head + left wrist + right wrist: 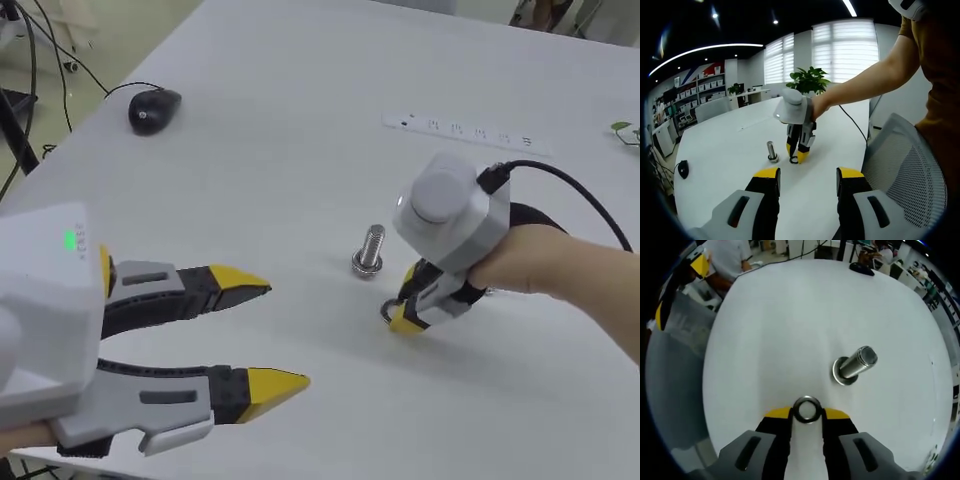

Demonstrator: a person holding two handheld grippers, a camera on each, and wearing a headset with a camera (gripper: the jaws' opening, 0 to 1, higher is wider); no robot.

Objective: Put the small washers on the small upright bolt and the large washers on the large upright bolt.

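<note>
An upright steel bolt (371,247) stands on the white table (300,150) with a washer (366,266) around its base. My right gripper (401,318) points down at the table just right of the bolt, shut on a metal washer (807,410) held between its yellow tips. In the right gripper view the bolt (858,362) rises a short way beyond the held washer, to the right. My left gripper (272,333) hovers open and holds nothing at the near left, well away from the bolt. In the left gripper view, the right gripper (799,152) stands beside the bolt (772,150).
A black mouse (153,108) with its cable lies at the far left. A white power strip (465,132) lies at the back right. The right gripper's black cable (570,190) arcs over the person's hand. A mesh chair (905,170) stands by the table edge.
</note>
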